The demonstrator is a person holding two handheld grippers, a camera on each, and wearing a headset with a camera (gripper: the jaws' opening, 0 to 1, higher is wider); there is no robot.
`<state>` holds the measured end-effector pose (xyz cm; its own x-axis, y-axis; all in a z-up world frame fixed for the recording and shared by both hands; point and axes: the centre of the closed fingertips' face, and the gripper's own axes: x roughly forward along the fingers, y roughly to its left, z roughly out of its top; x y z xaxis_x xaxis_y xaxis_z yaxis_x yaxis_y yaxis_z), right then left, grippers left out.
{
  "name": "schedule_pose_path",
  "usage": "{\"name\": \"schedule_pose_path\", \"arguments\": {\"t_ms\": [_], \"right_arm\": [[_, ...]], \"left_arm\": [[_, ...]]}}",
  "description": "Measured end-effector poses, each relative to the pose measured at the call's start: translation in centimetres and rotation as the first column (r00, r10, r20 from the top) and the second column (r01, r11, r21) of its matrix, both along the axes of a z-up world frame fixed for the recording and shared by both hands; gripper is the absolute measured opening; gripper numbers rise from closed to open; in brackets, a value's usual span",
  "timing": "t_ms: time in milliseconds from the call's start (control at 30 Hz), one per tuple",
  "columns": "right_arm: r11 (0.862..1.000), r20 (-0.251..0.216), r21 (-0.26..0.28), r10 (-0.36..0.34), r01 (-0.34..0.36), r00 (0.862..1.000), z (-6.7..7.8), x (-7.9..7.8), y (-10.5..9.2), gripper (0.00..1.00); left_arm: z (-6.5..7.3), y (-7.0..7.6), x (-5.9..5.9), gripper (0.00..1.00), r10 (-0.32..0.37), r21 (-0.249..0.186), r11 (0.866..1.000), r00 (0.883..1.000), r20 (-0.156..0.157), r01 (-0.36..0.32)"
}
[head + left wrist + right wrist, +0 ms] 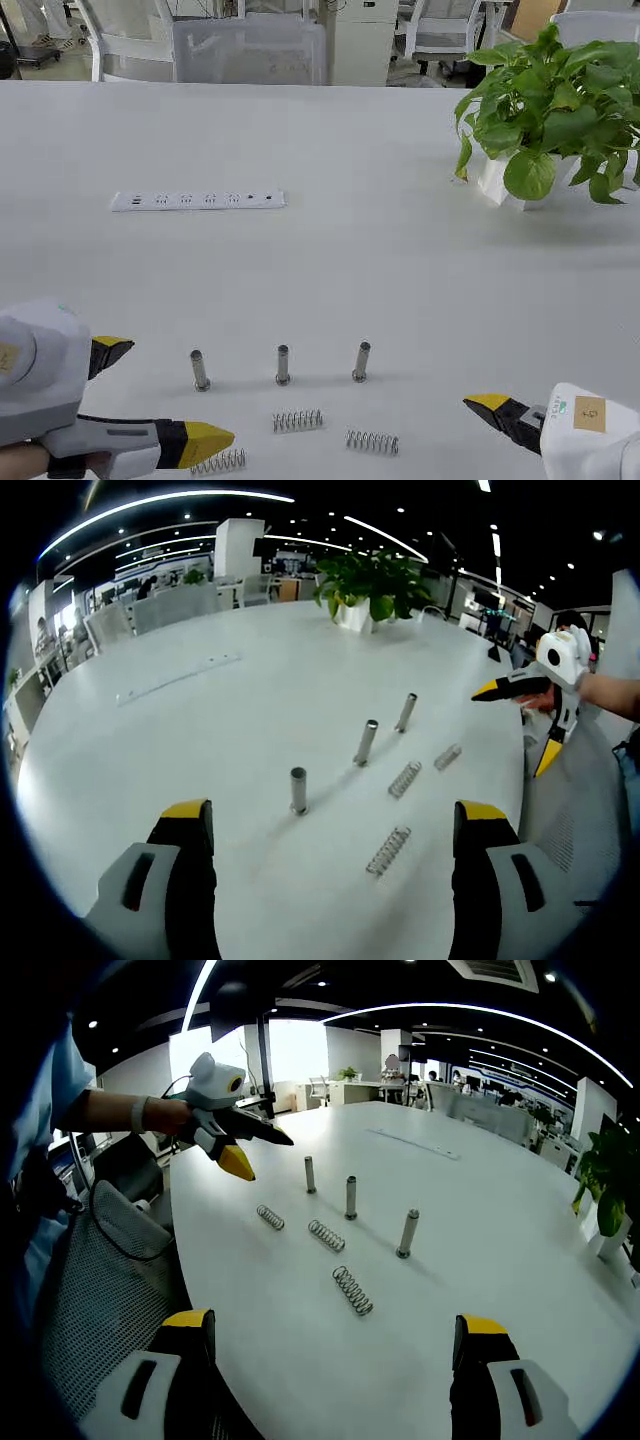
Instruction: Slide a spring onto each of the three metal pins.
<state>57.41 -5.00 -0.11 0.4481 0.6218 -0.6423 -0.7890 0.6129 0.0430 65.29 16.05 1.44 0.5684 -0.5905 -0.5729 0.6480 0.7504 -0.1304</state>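
— Across the white table (350,250), what stands?
— Potted plant (545,110) at the far right. Power strip (197,200) flat at mid-left, well apart from the work.
— Grippers?
— Left gripper (333,815) at the near left, jaws spread wide, holding nothing. Right gripper (333,1320) at the near right, spread the same, holding nothing.
— Pins?
— Upright in a row between the grippers: left pin (199,370), middle pin (283,365), right pin (361,362). Each bare.
— Springs?
— Lying flat just in front of the pins, touching none: left spring (218,462), middle spring (298,421), right spring (372,441).
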Motion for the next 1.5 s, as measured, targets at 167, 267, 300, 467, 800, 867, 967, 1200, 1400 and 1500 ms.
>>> {"name": "schedule_pose_path", "arguments": {"t_ms": [167,267,300,467,800,867,967,1200,1400,1500], "right_arm": [[1.0,0.004,-0.015,0.01,-0.01,1.0,0.1,0.2,-0.3,0.99],[0.999,0.005,-0.027,0.017,-0.017,1.0,0.1,0.3,-0.5,0.99],[0.999,0.005,-0.03,0.019,-0.019,1.0,0.1,0.3,-0.6,0.99],[0.999,0.006,-0.041,0.027,-0.027,1.0,0.0,0.3,-0.7,0.99],[0.998,0.009,-0.042,0.037,-0.037,0.999,0.1,0.1,-0.4,0.99],[0.999,0.01,-0.04,0.036,-0.035,0.999,0.1,0.2,-0.4,0.99],[0.999,0.009,-0.042,0.035,-0.035,0.999,0.1,0.2,-0.4,0.99],[0.998,0.003,-0.043,0.035,-0.035,0.999,-0.2,0.0,-0.4,0.99],[0.999,-0.001,-0.044,0.03,-0.03,1.0,-0.2,-0.2,-0.6,0.99],[0.999,-0.003,-0.043,0.025,-0.025,1.0,-0.2,-0.2,-0.7,0.99]], "left_arm": [[-0.5,0.5,-0.7,0.99,0.018,-0.011,1.0,1.0,-0.012,-0.018],[-0.4,0.6,-1.2,0.99,0.025,-0.023,0.999,1.0,-0.011,-0.026],[-0.4,0.6,-1.3,0.99,0.026,-0.024,0.999,1.0,-0.009,-0.026],[-0.3,0.7,-2.2,0.99,0.03,-0.035,0.999,1.0,0.004,-0.03],[-0.5,0.2,-3.9,0.99,-0.003,-0.044,0.999,1.0,0.017,0.003],[-0.6,0.1,-4.1,0.97,-0.017,-0.038,0.999,1.0,0.022,0.018],[-0.7,-0.1,-4.4,0.95,-0.036,-0.032,0.999,0.999,0.028,0.037],[-1.8,-0.2,-4.9,0.84,-0.078,0.005,0.997,0.997,0.017,0.078],[-2.6,-0.8,-5.1,0.72,-0.153,0.073,0.986,0.988,0.017,0.152],[-3.2,-1.0,-5.0,0.66,-0.187,0.102,0.977,0.982,0.01,0.185]]}}
